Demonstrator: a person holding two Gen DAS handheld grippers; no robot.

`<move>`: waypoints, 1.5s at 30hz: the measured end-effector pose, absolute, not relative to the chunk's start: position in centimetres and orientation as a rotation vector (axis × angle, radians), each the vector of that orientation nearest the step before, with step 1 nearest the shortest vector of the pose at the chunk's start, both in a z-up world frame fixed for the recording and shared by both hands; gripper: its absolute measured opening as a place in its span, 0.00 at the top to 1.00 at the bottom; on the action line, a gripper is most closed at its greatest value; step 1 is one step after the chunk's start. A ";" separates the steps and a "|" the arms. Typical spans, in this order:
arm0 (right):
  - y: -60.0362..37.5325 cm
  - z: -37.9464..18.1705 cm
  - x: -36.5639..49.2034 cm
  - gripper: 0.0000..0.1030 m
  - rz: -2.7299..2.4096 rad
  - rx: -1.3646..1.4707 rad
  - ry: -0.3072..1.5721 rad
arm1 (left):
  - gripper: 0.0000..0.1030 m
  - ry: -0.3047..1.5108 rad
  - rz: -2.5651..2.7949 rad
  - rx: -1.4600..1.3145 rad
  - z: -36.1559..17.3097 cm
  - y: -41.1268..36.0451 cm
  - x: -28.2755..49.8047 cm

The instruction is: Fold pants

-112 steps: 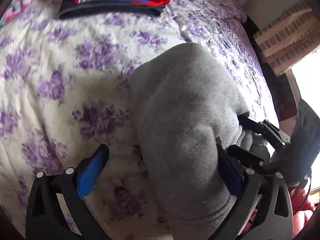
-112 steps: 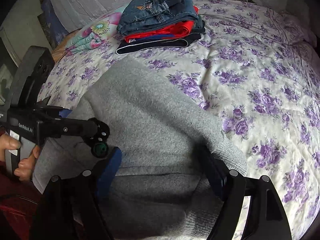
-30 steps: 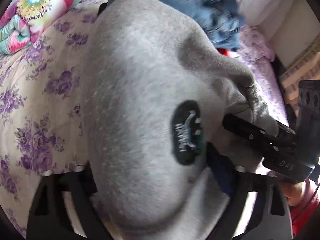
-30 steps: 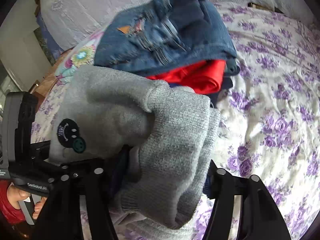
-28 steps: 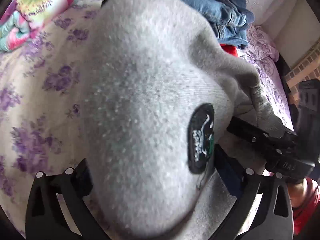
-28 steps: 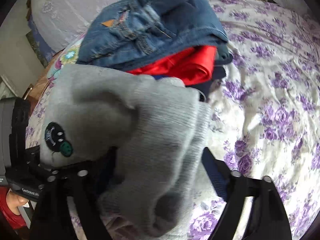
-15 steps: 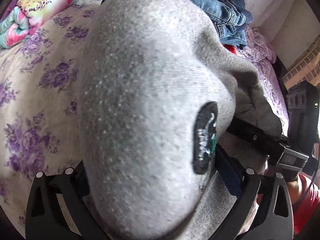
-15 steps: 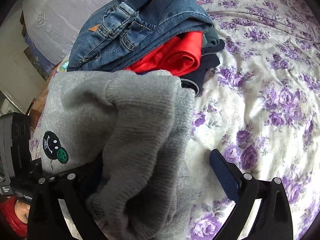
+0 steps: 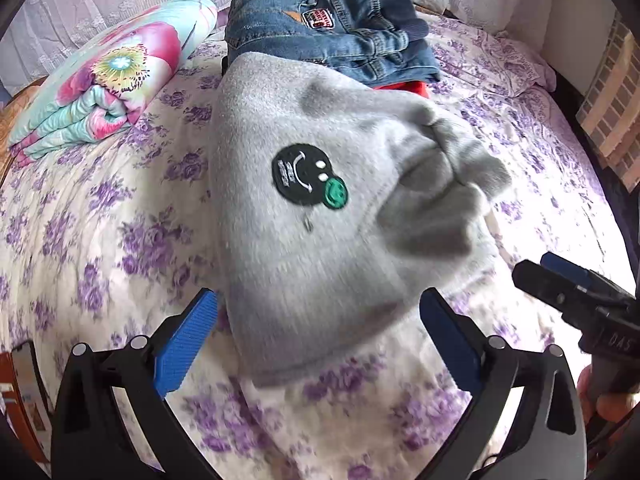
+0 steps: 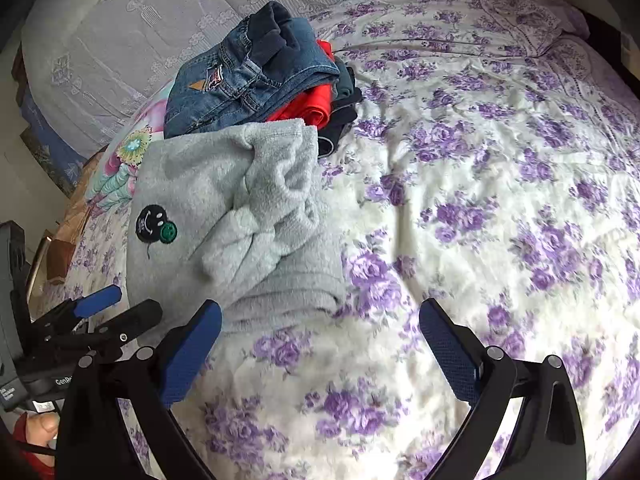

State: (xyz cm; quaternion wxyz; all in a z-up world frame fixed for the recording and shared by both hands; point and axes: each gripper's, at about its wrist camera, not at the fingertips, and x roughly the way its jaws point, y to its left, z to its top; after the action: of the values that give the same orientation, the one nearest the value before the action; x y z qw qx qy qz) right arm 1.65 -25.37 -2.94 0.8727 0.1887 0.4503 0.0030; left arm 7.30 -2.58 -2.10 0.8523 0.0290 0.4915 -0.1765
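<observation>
The left gripper (image 9: pixel 318 338) stands wide open with its blue pads clear of the cloth, holding nothing, and the right gripper (image 10: pixel 320 338) is just as wide and just as empty, only flowered bedspread between its fingers. The grey pants (image 9: pixel 320 216) lie folded into a thick bundle on the bed, just beyond the left gripper's tips and to the near left of the right one. They are soft fleecy grey, smooth on the left side and bunched into lumpy ridges on the right, with a round black smiley patch (image 9: pixel 306 180) and a small green face at its edge. Right behind the bundle, on the far side, sits a stack of folded clothes (image 10: pixel 256 80): blue jeans on top, something red beneath, darker pieces at the bottom. To the far left lies a rolled flowery quilt (image 9: pixel 116 72). The white bedspread (image 10: pixel 500 200) with purple roses stretches off to the right.
</observation>
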 end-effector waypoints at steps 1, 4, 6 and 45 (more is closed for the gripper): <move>-25.0 -2.6 1.1 0.03 -0.001 0.371 0.935 | 0.05 1.032 -0.371 0.065 -1.9 -2.9 6.8; -23.9 -1.5 -0.5 0.03 0.009 0.309 0.903 | 0.05 1.028 -0.372 0.085 -1.2 -3.1 5.7; -23.5 -0.8 -1.1 0.03 0.014 0.287 0.882 | 0.05 1.019 -0.376 0.090 -0.6 -3.1 4.9; -22.0 3.5 -3.1 0.03 0.080 0.266 0.783 | 0.05 0.962 -0.331 -0.038 5.4 -1.0 3.7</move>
State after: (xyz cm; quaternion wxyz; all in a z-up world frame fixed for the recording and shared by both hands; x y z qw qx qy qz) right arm -3.11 -22.02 3.51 0.9149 0.1294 0.3805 0.0389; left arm 3.66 -0.99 5.43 0.8731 -0.0184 0.4606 -0.1586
